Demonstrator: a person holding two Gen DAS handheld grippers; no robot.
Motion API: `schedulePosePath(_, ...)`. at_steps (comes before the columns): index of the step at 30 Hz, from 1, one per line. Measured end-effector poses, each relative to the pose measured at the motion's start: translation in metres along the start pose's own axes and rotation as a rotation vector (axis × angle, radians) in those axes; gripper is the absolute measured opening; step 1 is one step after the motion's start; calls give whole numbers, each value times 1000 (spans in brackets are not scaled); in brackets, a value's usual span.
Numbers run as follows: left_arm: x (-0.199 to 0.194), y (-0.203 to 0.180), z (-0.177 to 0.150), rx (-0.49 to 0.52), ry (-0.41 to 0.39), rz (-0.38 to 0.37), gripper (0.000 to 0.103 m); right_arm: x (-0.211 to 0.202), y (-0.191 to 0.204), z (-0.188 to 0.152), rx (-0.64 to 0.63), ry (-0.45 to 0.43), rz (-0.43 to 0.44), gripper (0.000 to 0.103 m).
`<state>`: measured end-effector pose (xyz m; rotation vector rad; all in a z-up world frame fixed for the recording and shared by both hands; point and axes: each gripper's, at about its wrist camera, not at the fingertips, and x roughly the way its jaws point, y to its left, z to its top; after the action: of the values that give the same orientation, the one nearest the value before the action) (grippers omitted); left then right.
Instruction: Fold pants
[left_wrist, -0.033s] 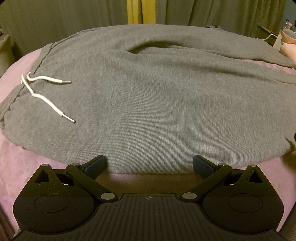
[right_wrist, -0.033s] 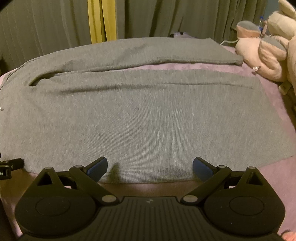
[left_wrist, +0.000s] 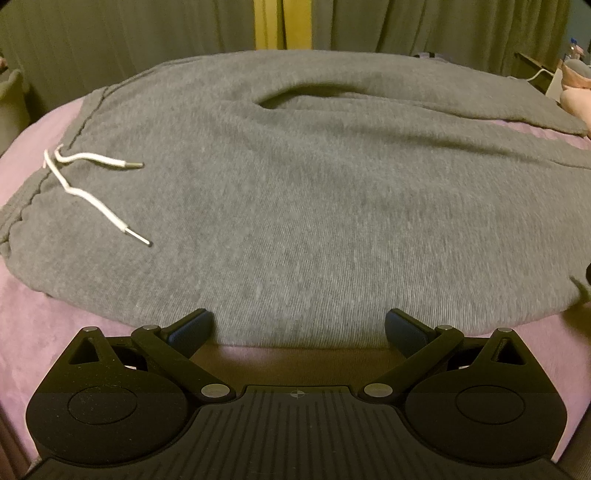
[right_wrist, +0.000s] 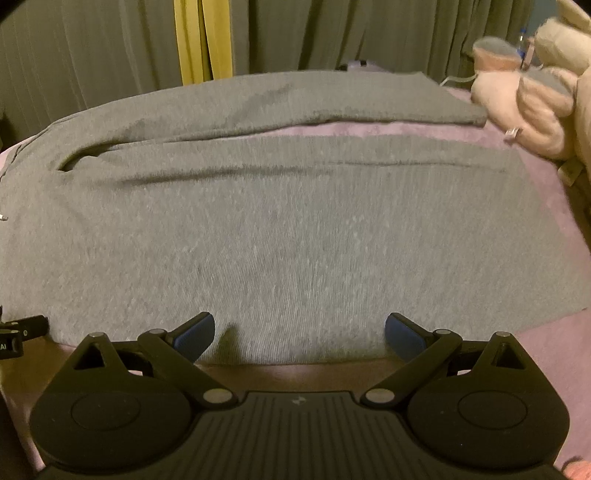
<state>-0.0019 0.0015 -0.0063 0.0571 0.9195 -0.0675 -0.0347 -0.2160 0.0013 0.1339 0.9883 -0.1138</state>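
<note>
Grey sweatpants (left_wrist: 314, 206) lie flat on a purple bed cover (left_wrist: 66, 325). The waistband is at the left, with a white drawstring (left_wrist: 88, 184) lying on the cloth. In the right wrist view the two legs (right_wrist: 295, 229) stretch to the right, and a strip of purple shows between them near the cuffs. My left gripper (left_wrist: 299, 326) is open at the near edge of the hip part, its fingers straddling the hem without gripping it. My right gripper (right_wrist: 299, 330) is open in the same way at the near edge of the near leg.
A pink plush toy (right_wrist: 535, 99) lies on the bed past the cuffs at the far right. Grey-green curtains with a yellow strip (right_wrist: 199, 40) hang behind the bed. Part of the left gripper's body (right_wrist: 18, 332) shows at the left edge of the right wrist view.
</note>
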Motion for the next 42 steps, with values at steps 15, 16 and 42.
schedulePosePath(15, 0, 23, 51, -132, -229, 132, 103, 60, -27, 29, 206, 109, 34, 100)
schedulePosePath(16, 11, 27, 54, -144, -212, 152, 103, 62, -26, 34, 162, 158, 42, 100)
schedulePosePath(42, 64, 19, 37, -24, -200, 425, 103, 276, -8, 385, 457, -85, -240, 46)
